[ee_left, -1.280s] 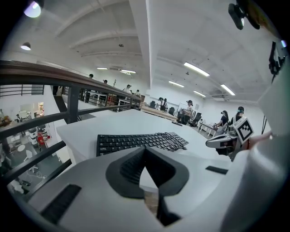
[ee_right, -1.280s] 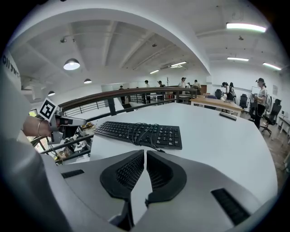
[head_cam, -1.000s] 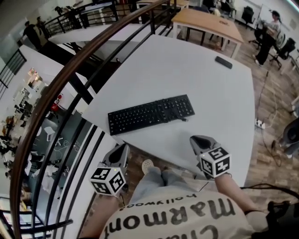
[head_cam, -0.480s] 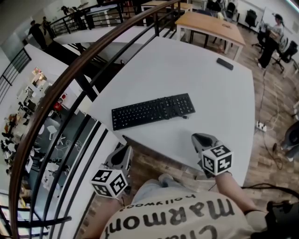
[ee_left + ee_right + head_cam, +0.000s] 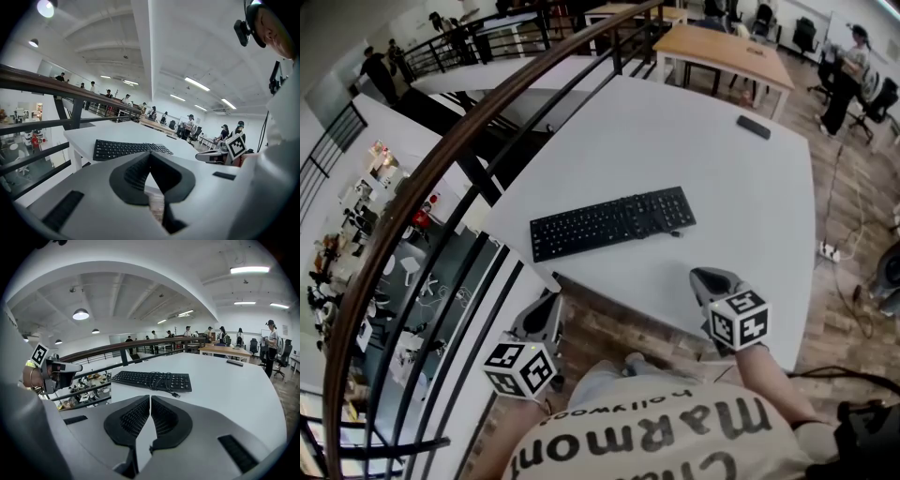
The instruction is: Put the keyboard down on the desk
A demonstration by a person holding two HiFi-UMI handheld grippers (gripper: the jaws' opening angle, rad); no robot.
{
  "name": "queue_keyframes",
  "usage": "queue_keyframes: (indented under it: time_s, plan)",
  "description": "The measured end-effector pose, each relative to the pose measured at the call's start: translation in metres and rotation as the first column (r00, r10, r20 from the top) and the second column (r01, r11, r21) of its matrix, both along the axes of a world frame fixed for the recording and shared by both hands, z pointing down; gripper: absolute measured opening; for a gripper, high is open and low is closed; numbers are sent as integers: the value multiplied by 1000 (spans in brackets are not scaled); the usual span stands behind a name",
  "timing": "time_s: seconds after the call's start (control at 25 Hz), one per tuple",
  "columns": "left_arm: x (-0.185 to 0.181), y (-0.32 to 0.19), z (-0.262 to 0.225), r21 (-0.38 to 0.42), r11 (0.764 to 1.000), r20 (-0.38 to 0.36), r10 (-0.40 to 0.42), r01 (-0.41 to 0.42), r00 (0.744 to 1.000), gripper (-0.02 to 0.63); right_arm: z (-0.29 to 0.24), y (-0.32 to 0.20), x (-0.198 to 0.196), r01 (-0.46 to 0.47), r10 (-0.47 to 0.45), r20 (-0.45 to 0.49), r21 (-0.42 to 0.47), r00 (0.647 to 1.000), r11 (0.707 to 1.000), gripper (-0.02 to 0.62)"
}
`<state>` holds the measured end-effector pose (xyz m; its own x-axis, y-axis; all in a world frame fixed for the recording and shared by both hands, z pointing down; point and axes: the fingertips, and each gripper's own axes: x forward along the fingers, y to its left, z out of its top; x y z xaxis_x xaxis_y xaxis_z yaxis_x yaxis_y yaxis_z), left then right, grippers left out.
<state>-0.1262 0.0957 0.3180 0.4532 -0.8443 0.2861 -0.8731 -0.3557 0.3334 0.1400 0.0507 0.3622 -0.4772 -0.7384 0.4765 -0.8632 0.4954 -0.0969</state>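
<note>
A black keyboard (image 5: 612,223) lies flat on the white desk (image 5: 722,187), its cable coiled over its right part; it also shows in the left gripper view as the keyboard (image 5: 126,149) and in the right gripper view as the keyboard (image 5: 152,379). My left gripper (image 5: 546,309) hovers off the desk's near edge, shut and empty, tips (image 5: 150,154) together. My right gripper (image 5: 705,278) is over the desk's near edge, right of the keyboard, also shut with nothing between its pads (image 5: 150,399).
A small dark remote-like object (image 5: 753,127) lies at the desk's far right. A brown handrail with black bars (image 5: 441,178) curves along the desk's left side over a lower floor. A wooden table (image 5: 731,42) stands behind. People stand and sit in the background.
The view has shifted slightly, so keyboard and desk sit a little further right in the frame. Both grippers stay shut; the left one has edged slightly toward the desk.
</note>
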Motion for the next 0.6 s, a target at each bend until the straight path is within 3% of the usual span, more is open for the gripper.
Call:
queue_keyframes:
  time_s: [0.6]
  plan:
    - [3,-5,3,-3,1000,-13,24,-24,1000,3,-4,0,11,-44,44,-14,-2,999,999,40]
